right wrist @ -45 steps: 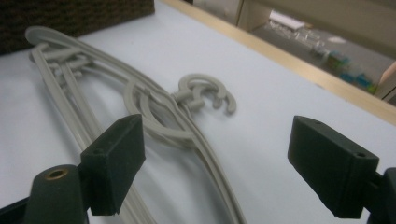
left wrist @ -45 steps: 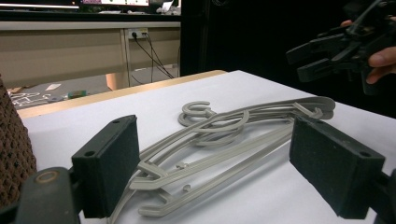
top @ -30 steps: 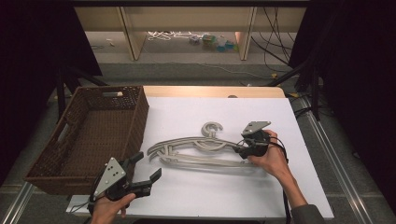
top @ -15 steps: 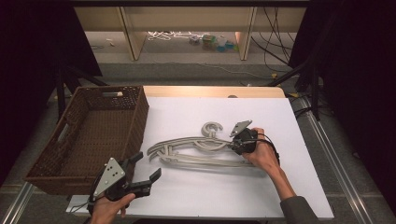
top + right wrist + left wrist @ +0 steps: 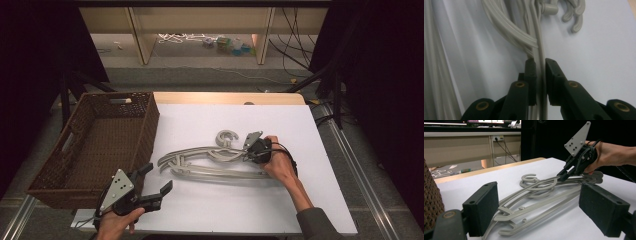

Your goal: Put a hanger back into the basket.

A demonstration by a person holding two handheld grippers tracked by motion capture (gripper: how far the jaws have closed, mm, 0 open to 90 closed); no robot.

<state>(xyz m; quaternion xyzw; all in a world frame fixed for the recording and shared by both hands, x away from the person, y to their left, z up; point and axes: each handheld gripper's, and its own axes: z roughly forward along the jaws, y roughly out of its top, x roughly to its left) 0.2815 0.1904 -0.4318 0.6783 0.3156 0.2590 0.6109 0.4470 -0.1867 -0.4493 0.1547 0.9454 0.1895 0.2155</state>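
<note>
Grey plastic hangers (image 5: pixel 215 161) heaped mid-table beside brown wicker basket (image 5: pixel 95 145), top arm now clamped by right gripper (image 5: pixel 251 146) moved in from the right, ready for lifting; left gripper (image 5: pixel 156 182) gaping idle.

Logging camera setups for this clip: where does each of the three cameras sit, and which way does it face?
High view: above the person's side, looking forward and down on the white table; both forearms enter from below, with the left gripper and right gripper.
Left gripper view: rides low, looking across the grey hangers between its own open jaws.
Right gripper view: looks down its jaws, closed on a hanger arm.
Shared: high and left gripper views both show the hangers, the wicker basket and the right hand.
</note>
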